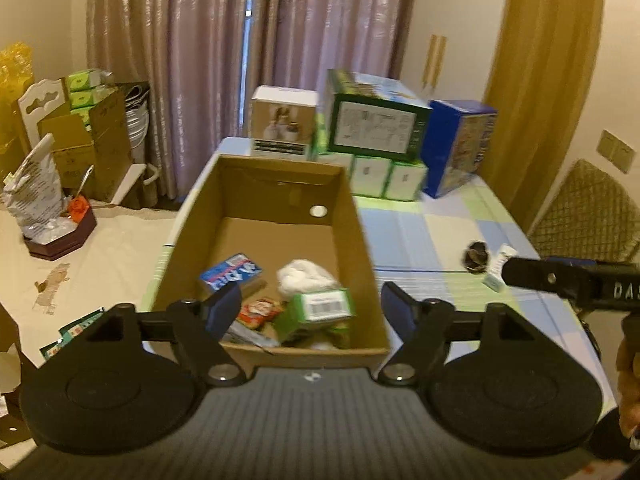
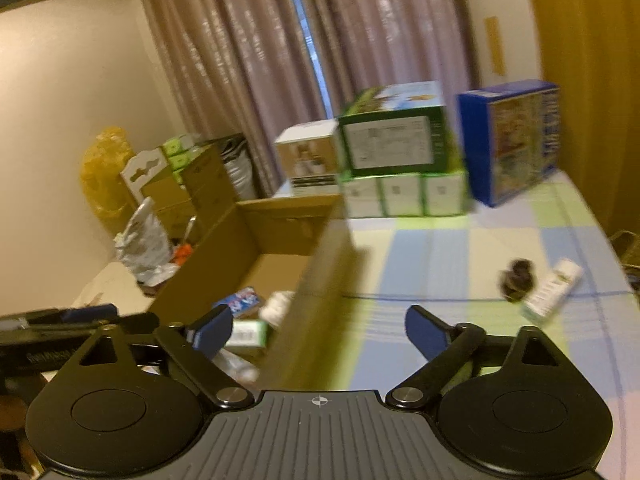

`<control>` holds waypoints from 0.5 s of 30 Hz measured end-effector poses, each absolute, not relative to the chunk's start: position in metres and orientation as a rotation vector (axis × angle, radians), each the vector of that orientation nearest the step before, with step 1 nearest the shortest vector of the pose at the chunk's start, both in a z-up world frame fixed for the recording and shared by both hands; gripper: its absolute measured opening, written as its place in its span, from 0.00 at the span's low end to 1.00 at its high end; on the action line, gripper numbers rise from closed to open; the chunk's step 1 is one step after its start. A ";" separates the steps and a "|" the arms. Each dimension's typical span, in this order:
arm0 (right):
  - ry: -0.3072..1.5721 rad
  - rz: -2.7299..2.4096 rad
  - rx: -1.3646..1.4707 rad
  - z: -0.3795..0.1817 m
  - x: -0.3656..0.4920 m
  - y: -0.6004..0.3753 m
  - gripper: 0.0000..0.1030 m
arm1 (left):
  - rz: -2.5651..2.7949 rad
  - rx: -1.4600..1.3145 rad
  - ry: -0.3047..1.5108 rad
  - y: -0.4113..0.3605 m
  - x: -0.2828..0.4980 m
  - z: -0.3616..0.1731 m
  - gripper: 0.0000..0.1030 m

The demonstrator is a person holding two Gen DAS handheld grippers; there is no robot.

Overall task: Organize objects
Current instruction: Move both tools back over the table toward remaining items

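Only "DAS" reads, on the right tongs (image 1: 520, 274).

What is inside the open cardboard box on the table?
In the cardboard box lie a blue packet, a white bundle, a green carton and a red packet. The left gripper covers part of the near end.

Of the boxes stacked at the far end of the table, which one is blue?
The blue box standing upright at the right end of the stack, beside the green-edged box that sits on the row of small white-and-green boxes. The box at the left end is white and tan.
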State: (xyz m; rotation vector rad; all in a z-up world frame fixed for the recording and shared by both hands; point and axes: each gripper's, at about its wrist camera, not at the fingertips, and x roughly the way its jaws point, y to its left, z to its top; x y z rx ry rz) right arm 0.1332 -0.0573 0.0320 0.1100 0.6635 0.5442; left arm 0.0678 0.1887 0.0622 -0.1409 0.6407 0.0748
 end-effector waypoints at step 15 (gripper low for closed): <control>0.669 0.317 0.132 0.033 0.075 -0.169 0.98 | -0.063 -0.130 0.653 0.097 0.053 0.058 0.90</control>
